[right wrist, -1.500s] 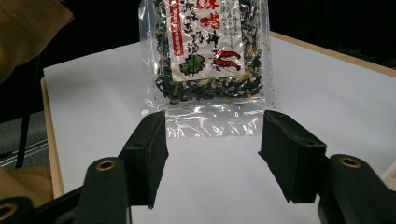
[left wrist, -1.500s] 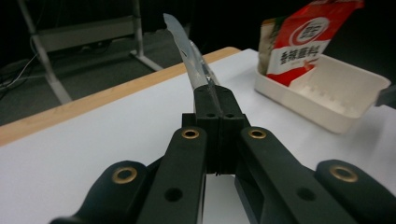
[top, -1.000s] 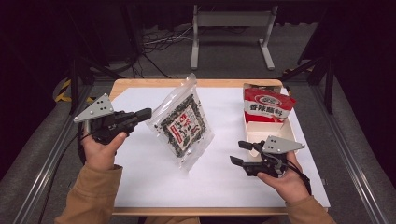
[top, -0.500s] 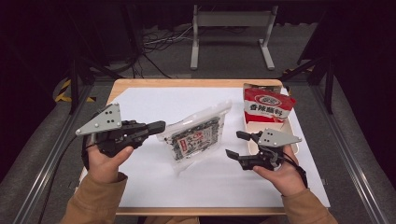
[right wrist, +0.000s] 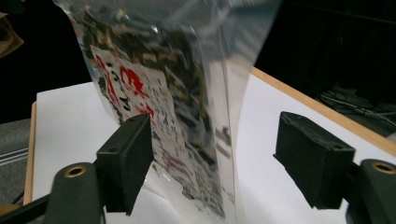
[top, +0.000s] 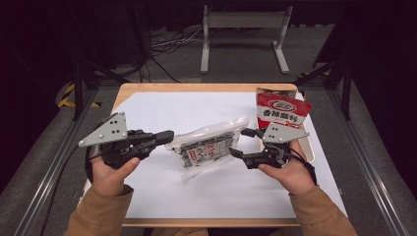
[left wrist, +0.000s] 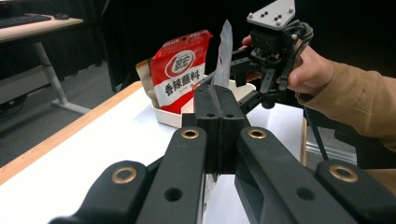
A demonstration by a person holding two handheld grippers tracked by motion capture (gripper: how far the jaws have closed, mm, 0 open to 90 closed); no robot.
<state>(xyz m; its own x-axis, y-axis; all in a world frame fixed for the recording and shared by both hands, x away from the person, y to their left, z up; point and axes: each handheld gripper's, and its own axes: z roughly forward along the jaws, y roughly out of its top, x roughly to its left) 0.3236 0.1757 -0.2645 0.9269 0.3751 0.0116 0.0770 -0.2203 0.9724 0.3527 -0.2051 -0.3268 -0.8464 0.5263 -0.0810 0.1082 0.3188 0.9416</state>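
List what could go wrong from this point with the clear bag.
1. The left tongs pinch only the edge of the clear bag, so it may slip or tear.
2. The right tongs stand open with the bag between the pads; closing off-centre could crush its contents.
3. The red pouch in its tray stands close behind the right hand and could get knocked.

Tan sleeves, black grippers with brass rivets, grey three-cornered plates.

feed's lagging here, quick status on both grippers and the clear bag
Left gripper shut on clear snack bag's edge, bag lifted. Right gripper open, jaws just widened, bag end between pads, untouched. Red pouch in tray behind; nothing blocking.
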